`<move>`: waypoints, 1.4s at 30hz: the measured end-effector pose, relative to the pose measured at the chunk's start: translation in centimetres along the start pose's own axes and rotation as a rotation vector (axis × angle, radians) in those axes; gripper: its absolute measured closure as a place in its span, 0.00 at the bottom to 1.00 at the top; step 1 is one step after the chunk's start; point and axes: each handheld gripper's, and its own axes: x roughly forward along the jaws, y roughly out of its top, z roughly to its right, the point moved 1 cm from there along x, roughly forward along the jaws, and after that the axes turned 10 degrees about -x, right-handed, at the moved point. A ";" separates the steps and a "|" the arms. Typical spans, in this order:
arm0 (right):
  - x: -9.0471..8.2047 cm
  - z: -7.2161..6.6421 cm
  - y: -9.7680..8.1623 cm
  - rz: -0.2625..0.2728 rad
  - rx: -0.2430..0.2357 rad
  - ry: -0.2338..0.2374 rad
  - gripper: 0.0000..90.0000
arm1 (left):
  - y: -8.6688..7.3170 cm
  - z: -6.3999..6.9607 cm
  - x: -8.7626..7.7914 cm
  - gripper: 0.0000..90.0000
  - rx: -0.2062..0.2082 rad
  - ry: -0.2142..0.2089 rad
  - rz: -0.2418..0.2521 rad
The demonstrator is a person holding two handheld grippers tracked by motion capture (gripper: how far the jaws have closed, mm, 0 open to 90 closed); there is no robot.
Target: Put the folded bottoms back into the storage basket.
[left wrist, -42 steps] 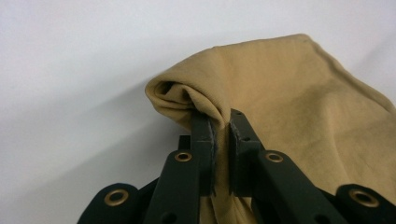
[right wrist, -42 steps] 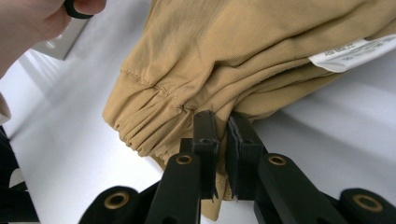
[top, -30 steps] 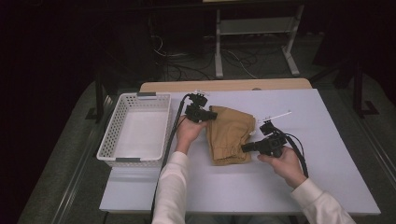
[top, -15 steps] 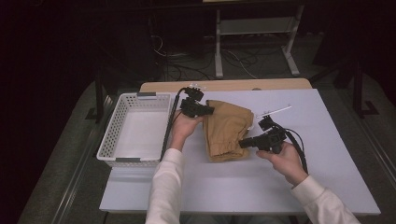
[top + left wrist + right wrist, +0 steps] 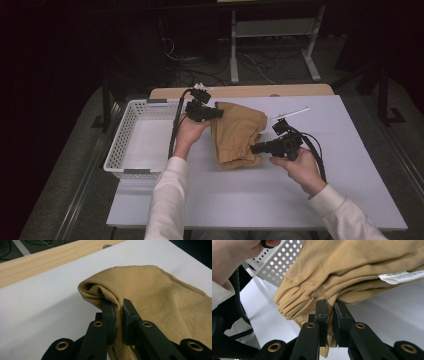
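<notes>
Both the left gripper (image 5: 117,306) and the right gripper (image 5: 330,306) are closed on the tan cloth (image 5: 236,132). Each pinches only a thin edge, so the hanging cloth may slip out between the jaws.

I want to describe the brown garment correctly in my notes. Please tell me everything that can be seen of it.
The tan garment is a soft cotton-like piece, folded into a thick bundle. It has a gathered elastic edge with stitching and a white label sewn inside. It is held over the white table, beside the white basket. The left gripper pinches a rolled fold at one side; the right gripper pinches the opposite edge. Whether its lower end touches the table cannot be told.
</notes>
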 end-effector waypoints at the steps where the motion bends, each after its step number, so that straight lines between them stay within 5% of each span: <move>1: 0.0 0.0 0.0 0.000 0.000 0.000 0.90 | 0.1 0.0 -0.2 0.92 -0.001 0.002 0.002; 42: 1.1 -4.4 5.5 0.028 -0.101 0.016 0.90 | 1.2 -2.7 -7.8 0.92 0.013 0.049 0.092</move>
